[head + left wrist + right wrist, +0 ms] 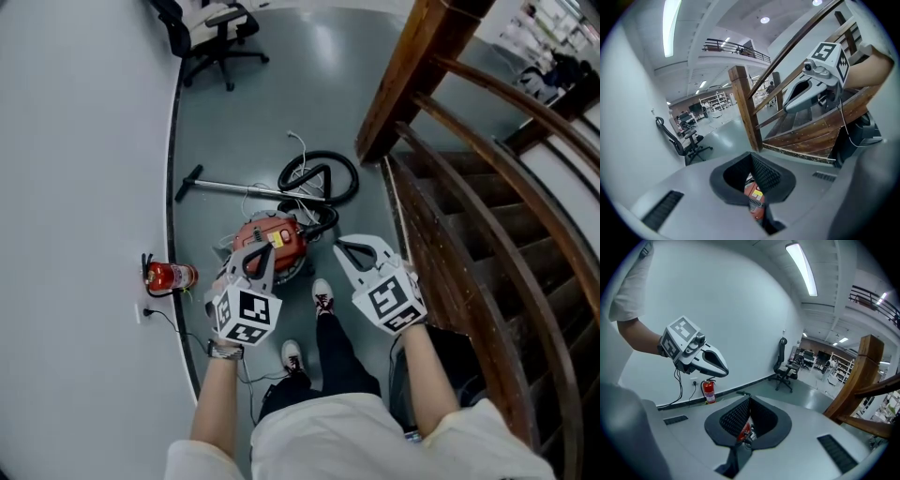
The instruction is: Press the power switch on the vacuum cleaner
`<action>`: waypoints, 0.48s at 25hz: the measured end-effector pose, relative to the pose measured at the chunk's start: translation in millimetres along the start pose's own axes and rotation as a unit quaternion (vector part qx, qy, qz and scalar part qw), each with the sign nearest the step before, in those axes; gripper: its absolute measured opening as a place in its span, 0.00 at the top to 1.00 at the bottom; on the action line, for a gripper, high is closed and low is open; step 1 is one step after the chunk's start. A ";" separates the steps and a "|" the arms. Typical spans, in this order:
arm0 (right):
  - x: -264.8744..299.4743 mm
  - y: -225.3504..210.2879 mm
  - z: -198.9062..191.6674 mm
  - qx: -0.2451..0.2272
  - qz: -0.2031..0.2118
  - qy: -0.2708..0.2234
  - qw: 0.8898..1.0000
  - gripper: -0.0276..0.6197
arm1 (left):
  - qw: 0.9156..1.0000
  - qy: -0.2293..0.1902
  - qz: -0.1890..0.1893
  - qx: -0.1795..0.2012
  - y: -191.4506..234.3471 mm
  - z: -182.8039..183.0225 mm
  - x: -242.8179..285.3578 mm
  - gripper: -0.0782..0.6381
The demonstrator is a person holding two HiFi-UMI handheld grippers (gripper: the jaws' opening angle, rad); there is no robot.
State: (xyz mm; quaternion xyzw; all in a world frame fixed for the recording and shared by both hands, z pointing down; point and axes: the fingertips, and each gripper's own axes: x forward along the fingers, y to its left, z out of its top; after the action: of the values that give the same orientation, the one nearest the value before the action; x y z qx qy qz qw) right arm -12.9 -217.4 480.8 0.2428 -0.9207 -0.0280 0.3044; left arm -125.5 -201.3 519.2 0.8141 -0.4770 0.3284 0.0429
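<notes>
A red canister vacuum cleaner [275,246] sits on the grey floor by the white wall, with a yellow label on top. Its black hose [321,178] loops behind it and its metal wand [234,187] lies to the left. I cannot pick out the power switch. My left gripper [261,248] hangs shut over the canister's left side. My right gripper [340,247] is shut too, just right of the canister and above the floor. Through the left gripper's [751,154] pads I see the vacuum cleaner [753,199]; a sliver of it [744,431] shows through the right gripper [749,398].
A red fire extinguisher [171,276] stands against the wall by a socket [141,310] with a cable. A wooden staircase [469,197] and its post [412,66] rise on the right. An office chair [217,37] stands far back. My shoes [322,298] are just behind the vacuum.
</notes>
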 end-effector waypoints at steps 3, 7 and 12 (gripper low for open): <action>-15.1 3.8 14.1 -0.015 -0.006 -0.006 1.000 0.91 | 1.000 -0.017 0.008 0.007 -0.4 16.7 -19.7 0.89; -39.0 7.3 35.9 -0.030 -0.019 -0.019 0.999 0.91 | 0.999 -0.036 0.015 0.011 -3.1 35.5 -47.0 0.89; -72.5 17.9 58.6 -0.045 -0.036 -0.037 0.998 0.91 | 0.998 -0.056 0.027 0.017 -10.4 51.4 -82.0 0.89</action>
State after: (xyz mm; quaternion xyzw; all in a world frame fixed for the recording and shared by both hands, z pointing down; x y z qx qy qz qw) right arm -3.8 -173.6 397.1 0.2606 -0.9197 -0.0892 0.2799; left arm -118.7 -153.9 434.5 0.8187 -0.4948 0.2914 -0.0069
